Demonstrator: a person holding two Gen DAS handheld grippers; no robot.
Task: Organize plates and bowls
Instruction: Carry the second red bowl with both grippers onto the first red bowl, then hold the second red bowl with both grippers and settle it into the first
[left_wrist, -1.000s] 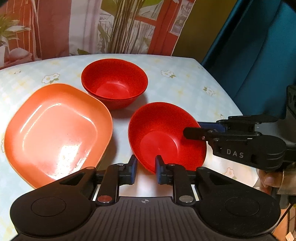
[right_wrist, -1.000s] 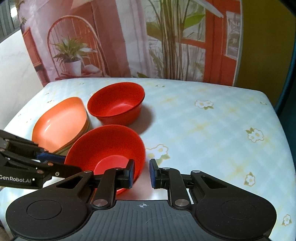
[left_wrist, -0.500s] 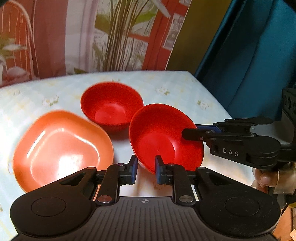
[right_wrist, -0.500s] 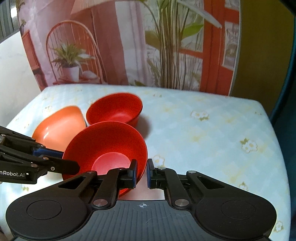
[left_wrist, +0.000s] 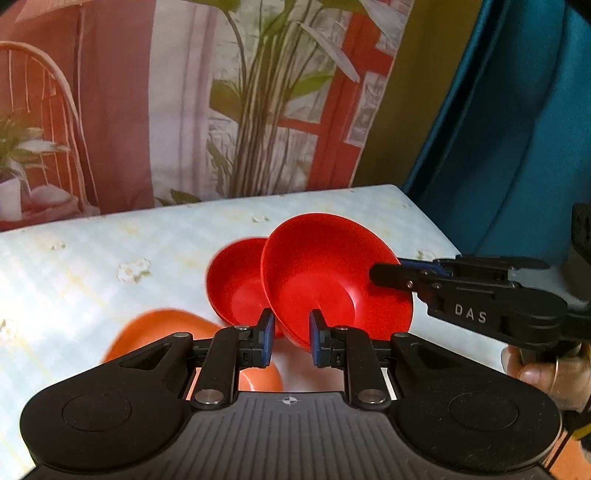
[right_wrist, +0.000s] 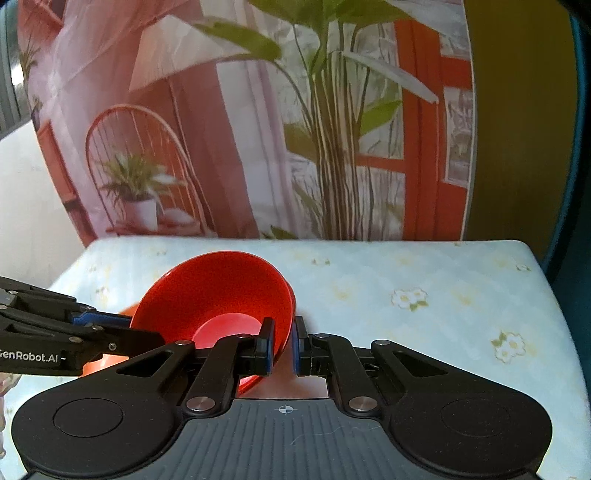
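Note:
A red bowl (left_wrist: 332, 280) hangs tilted in the air, gripped at its rim on both sides. My left gripper (left_wrist: 291, 338) is shut on its near rim. My right gripper (right_wrist: 282, 345) is shut on the opposite rim, and its fingers (left_wrist: 391, 275) show at the right of the left wrist view. A second red bowl (left_wrist: 232, 284) sits on the table just behind the lifted one. An orange plate (left_wrist: 166, 328) lies below and left, partly hidden by my left gripper. In the right wrist view the lifted bowl (right_wrist: 221, 295) hides most of the second bowl.
The table (right_wrist: 406, 295) has a pale floral cloth, with its right edge near a blue curtain (left_wrist: 509, 129). A printed backdrop with plants (right_wrist: 314, 129) stands behind the far edge. A person's hand (left_wrist: 546, 373) holds the right gripper.
Both grippers have lifted the held bowl off the table and carried it up and toward the second bowl. The plate has dropped low in both views.

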